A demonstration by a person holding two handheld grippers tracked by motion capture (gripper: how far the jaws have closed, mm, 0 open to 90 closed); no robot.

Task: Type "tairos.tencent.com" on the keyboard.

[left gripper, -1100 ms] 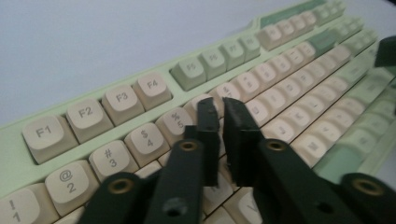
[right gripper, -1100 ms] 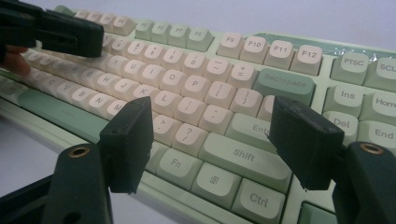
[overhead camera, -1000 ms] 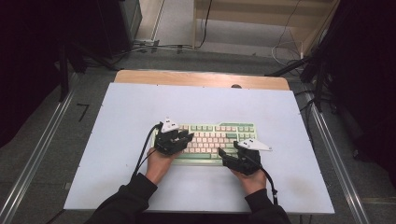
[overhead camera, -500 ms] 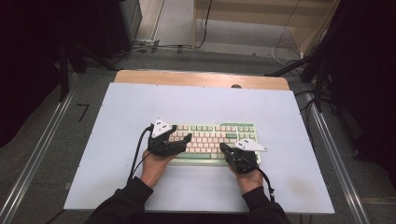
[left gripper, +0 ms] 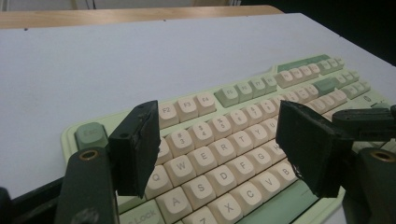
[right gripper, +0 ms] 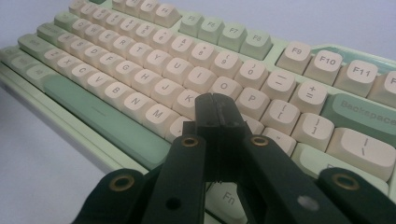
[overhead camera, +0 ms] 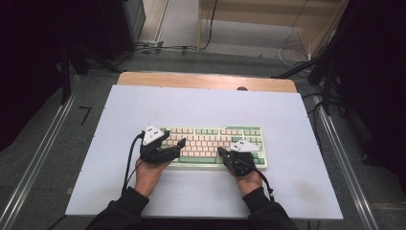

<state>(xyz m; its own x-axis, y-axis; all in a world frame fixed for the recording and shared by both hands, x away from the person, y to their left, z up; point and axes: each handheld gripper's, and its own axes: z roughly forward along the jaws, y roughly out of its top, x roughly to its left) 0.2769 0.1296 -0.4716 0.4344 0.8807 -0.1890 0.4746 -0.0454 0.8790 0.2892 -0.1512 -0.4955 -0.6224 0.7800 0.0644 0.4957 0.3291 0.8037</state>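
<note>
Left claw [left gripper: 217, 149] spread over keyboard [overhead camera: 215, 139] keys Q, A, S, right claw [right gripper: 217, 109] pressed together near K, Backspace legible

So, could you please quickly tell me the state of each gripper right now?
Left gripper: open, empty, over the green-and-cream keyboard.
Right gripper: closed, empty, over its keys.

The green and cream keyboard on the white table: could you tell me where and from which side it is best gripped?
Probably by its short ends. The green and cream keyboard lies flat and long, so each gripper could pinch the thin case edge from outside: the open left gripper at the Esc end, the right gripper, now shut, at the far end.
</note>
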